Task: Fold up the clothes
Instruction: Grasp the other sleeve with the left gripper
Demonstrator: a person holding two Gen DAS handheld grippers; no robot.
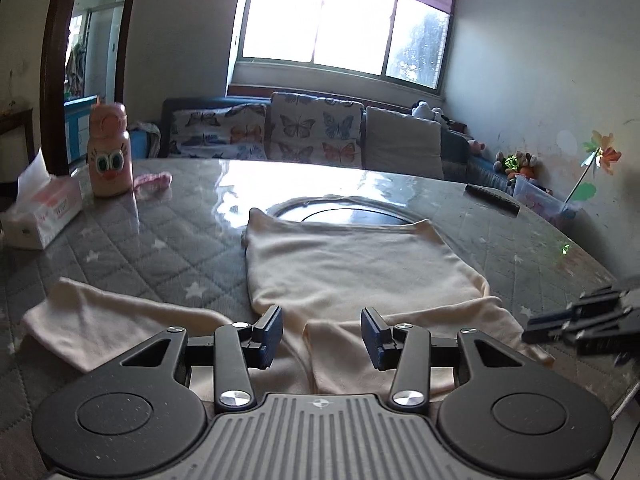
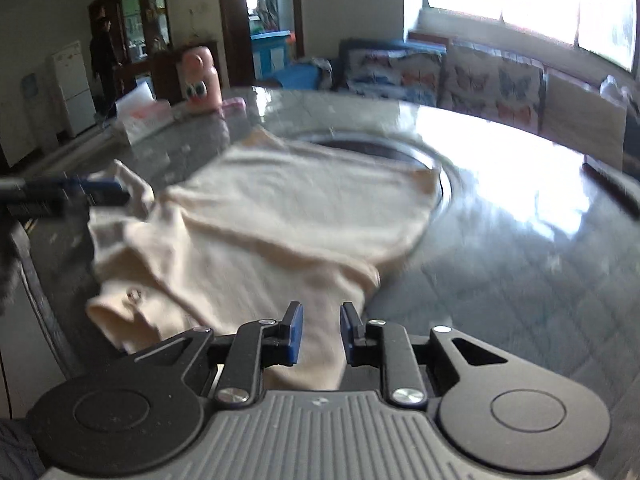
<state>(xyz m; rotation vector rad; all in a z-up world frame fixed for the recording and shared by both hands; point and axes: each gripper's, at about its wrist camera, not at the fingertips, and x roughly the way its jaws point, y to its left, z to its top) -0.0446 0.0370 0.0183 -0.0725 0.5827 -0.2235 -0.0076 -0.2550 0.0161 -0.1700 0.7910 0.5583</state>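
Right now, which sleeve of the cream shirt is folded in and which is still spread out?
The sleeve on the right tool's side lies folded across the cream shirt. The other sleeve lies spread out toward the tissue box.

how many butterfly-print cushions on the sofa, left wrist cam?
2. One butterfly cushion sits at the left end of the sofa, lying wide; the second butterfly cushion stands beside it to the right. Next right is a plain beige cushion, not counted. More may be hidden behind the table edge.
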